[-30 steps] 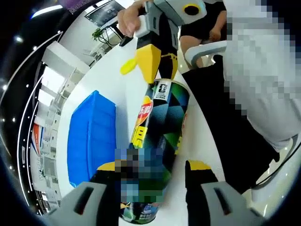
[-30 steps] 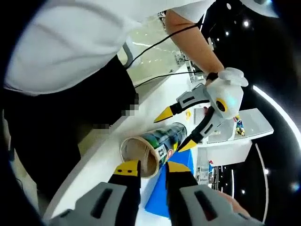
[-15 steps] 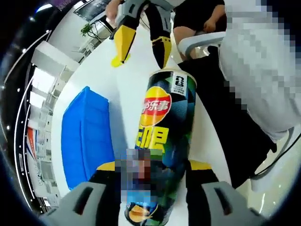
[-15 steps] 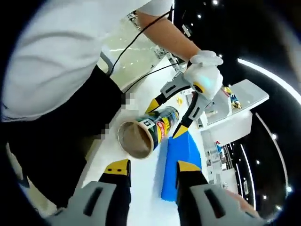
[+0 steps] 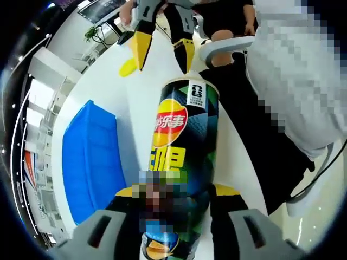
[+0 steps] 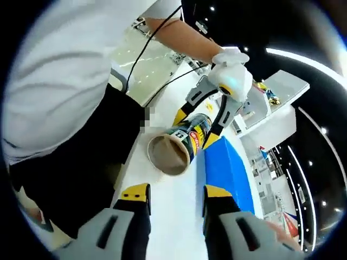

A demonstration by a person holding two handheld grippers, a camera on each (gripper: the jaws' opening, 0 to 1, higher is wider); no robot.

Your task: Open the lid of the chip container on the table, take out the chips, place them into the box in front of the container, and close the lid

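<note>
The chip can [image 5: 181, 141], dark green with a red and yellow logo, lies lengthwise between the jaws of my left gripper [image 5: 173, 192], which is shut on its lower body. Its lidless mouth [image 6: 169, 154] faces my right gripper [image 6: 174, 194], which is open with nothing between its jaws and a short way back from the rim. In the left gripper view the right gripper [image 5: 162, 62] hangs beyond the can's far end. The left gripper [image 6: 195, 129] shows clamped on the can. A yellow lid [image 5: 127, 67] lies on the white table [image 5: 135, 108]. The blue box [image 5: 89, 157] sits beside the can.
A person in a white shirt [image 6: 59, 70] and dark trousers stands close along the table's edge. A grey chair arm [image 5: 227, 49] juts near the table's far side. The blue box [image 6: 227, 168] borders the can on one side. Cables trail over the floor.
My right gripper has drawn back from the can's rim and its jaws have spread wider. The can has rolled in the left gripper so its logo faces that camera.
</note>
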